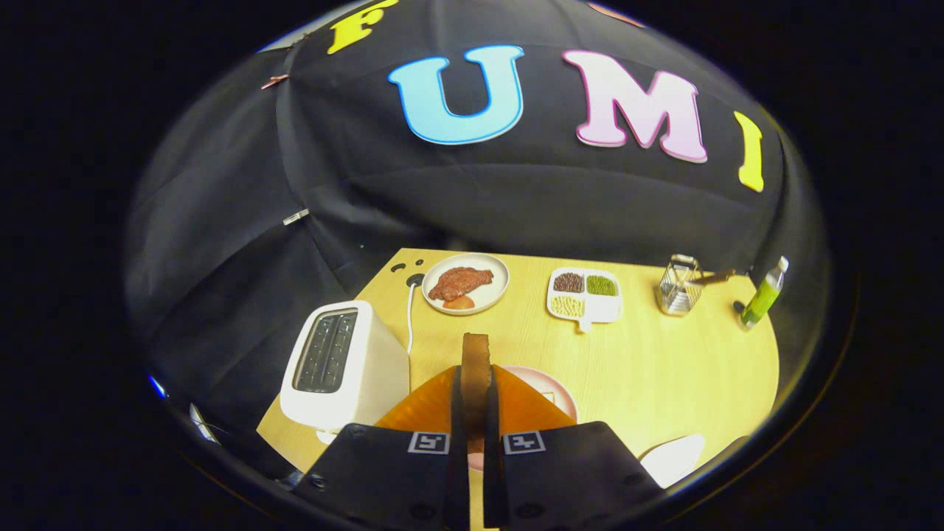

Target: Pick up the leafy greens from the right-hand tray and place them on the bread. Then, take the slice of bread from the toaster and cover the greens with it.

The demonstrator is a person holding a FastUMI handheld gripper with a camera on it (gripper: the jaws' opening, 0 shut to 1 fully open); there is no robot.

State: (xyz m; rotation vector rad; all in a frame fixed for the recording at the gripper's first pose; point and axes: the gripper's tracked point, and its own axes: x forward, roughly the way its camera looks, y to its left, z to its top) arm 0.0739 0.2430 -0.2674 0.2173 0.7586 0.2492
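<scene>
The gripper (476,398) is raised above the table (664,369), its fingers clamped on the bread (476,369), held edge-on at lower centre. Under it lies probably a plate (557,391). The toaster (343,365) stands lower left.

The fingers (476,383) covered the lower part of the upright brown bread slice (476,361) and most of the pale pink round plate (554,389) behind them. A white curved dish (675,459) was cut off at the yellow wooden bench's (664,369) near edge.
</scene>
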